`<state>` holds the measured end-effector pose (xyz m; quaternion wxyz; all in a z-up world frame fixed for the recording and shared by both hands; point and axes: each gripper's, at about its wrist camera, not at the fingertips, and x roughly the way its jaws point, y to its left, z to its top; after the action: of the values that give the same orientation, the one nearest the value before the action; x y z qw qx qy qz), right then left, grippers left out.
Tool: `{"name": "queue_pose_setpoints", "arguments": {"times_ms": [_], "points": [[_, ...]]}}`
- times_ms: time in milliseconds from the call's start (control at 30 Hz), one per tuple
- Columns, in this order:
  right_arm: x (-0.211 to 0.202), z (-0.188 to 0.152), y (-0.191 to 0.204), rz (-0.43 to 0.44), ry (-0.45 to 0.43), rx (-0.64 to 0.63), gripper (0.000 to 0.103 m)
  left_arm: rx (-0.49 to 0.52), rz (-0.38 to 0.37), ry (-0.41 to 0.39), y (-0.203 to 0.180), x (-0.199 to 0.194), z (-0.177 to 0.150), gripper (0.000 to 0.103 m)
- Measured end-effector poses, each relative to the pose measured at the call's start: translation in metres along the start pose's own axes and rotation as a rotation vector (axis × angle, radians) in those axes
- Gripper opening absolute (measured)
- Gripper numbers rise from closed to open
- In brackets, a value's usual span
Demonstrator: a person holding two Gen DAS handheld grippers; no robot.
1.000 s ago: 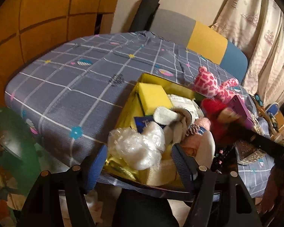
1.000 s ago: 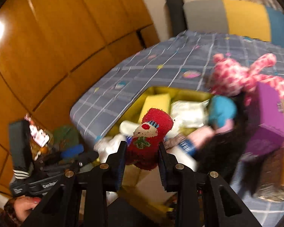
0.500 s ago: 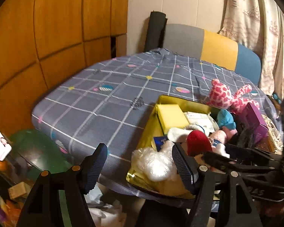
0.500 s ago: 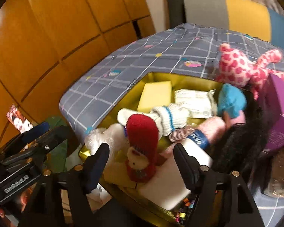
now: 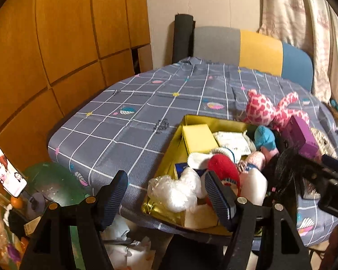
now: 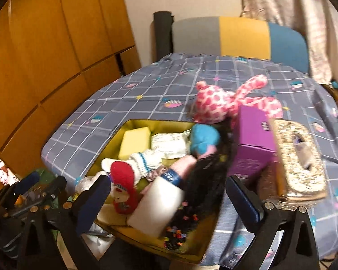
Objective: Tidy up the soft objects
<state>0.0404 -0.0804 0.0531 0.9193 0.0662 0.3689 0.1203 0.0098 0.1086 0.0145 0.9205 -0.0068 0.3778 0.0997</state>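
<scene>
Inside gold box [image 6: 115, 139]: knitted red sock [image 6: 124, 186]; both tongs [image 5: 166, 193] [image 6: 166, 200] wide, empty.

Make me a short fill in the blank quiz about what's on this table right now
1. The red Santa sock lies inside the ____ box.
2. The pink spotted plush lies on the tablecloth, ____ the box.
3. The jaws of the right gripper are ____.
4. The purple box stands beside a glittery gold ____ box.

Missing words: yellow; outside; open; tissue
</scene>
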Motion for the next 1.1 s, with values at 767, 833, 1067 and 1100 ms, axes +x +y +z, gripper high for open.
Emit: {"name": "queue_pose_setpoints", "arguments": {"times_ms": [767, 833, 1067, 1100], "points": [[-0.031, -0.022, -0.014, -0.210, -0.032, 0.067, 0.103, 0.055, -0.058, -0.013, -0.032, -0.030, 0.004, 0.072], [-0.031, -0.022, -0.014, -0.215, -0.031, 0.067, 0.103, 0.050, -0.055, -0.009, -0.031, -0.029, 0.004, 0.072], [-0.027, -0.022, -0.014, -0.216, -0.018, 0.066, 0.103, 0.050, -0.055, -0.011, -0.030, -0.029, 0.003, 0.072], [-0.026, -0.022, -0.015, -0.216, -0.017, 0.066, 0.103, 0.050, -0.052, -0.011, -0.030, -0.029, 0.003, 0.072]]}}
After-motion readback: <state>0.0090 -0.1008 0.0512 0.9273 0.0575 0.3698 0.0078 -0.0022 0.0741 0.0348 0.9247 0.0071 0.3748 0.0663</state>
